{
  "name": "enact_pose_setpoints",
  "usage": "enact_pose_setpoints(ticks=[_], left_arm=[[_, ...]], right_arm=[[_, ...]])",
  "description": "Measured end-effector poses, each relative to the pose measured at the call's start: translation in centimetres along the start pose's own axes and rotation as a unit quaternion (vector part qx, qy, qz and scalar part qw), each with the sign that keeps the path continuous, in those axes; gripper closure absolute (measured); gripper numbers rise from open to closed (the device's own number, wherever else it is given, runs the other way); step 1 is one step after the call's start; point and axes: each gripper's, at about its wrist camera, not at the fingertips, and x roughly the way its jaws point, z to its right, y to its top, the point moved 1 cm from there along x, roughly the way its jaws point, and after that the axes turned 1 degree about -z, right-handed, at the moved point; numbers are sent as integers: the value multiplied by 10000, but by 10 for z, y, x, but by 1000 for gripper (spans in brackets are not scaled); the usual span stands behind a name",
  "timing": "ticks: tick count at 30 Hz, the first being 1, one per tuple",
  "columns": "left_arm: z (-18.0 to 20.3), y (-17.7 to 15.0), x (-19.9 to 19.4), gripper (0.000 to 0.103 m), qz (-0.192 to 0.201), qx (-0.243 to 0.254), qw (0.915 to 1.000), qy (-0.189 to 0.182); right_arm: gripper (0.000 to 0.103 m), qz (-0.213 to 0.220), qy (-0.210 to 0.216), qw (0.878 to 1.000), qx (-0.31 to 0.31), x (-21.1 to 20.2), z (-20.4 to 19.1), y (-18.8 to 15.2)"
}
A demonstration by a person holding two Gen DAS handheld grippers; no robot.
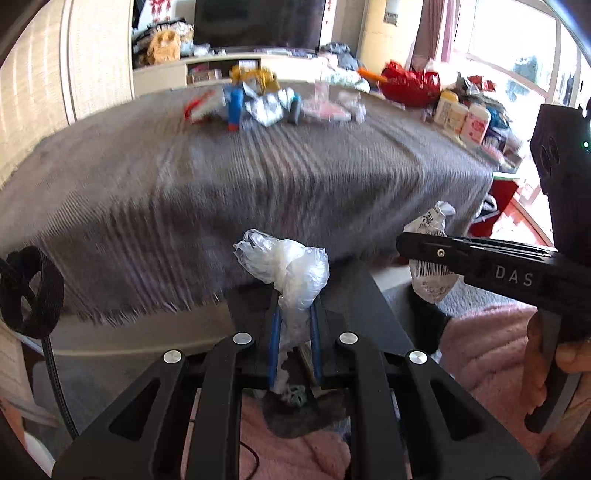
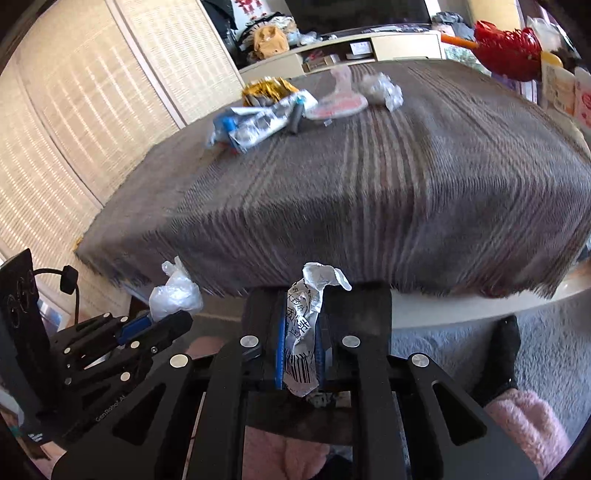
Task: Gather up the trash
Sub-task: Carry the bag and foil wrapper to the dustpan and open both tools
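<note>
My left gripper (image 1: 294, 295) is shut on a crumpled clear plastic bag (image 1: 291, 267), held in front of the near edge of a table with a grey striped cloth (image 1: 258, 177). My right gripper (image 2: 302, 299) is shut on a crumpled white wrapper with a barcode (image 2: 304, 332). Each gripper shows in the other's view: the right gripper (image 1: 413, 245) with its wrapper (image 1: 430, 282), the left gripper (image 2: 173, 317) with its bag (image 2: 175, 293). More trash lies at the table's far side: blue and silver wrappers (image 2: 255, 123), a gold wrapper (image 2: 267, 88), a pink packet (image 2: 338, 103), crumpled white paper (image 2: 382, 88).
A red basket (image 1: 412, 83) and several bottles (image 1: 461, 118) stand at the table's far right. A low white cabinet (image 1: 221, 68) and dark TV screen (image 1: 258, 22) are behind. A woven screen (image 2: 74, 110) lines the left. Pink fleece (image 1: 487, 347) and a black sock (image 2: 502, 354) are below.
</note>
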Motion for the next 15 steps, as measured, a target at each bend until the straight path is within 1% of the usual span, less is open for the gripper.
enact_pose_setpoints(ticks=[2, 6, 8, 12, 15], left_arm=[[0, -7, 8, 90, -118, -22, 9999, -52], [-2, -23, 27, 90, -421, -142, 9986, -303], [-2, -28, 35, 90, -519, -158, 9979, -367], [-3, -33, 42, 90, -615, -160, 9970, -450], [-3, -34, 46, 88, -688, -144, 9966, -425]], right_arm=[[88, -39, -213, 9997, -104, 5, -2, -7], [88, -219, -177, 9995, -137, 12, -2, -13], [88, -306, -95, 9995, -77, 16, -2, -14], [88, -362, -33, 9993, -39, 19, -1, -15], [87, -432, -11, 9991, -5, 23, -1, -14]])
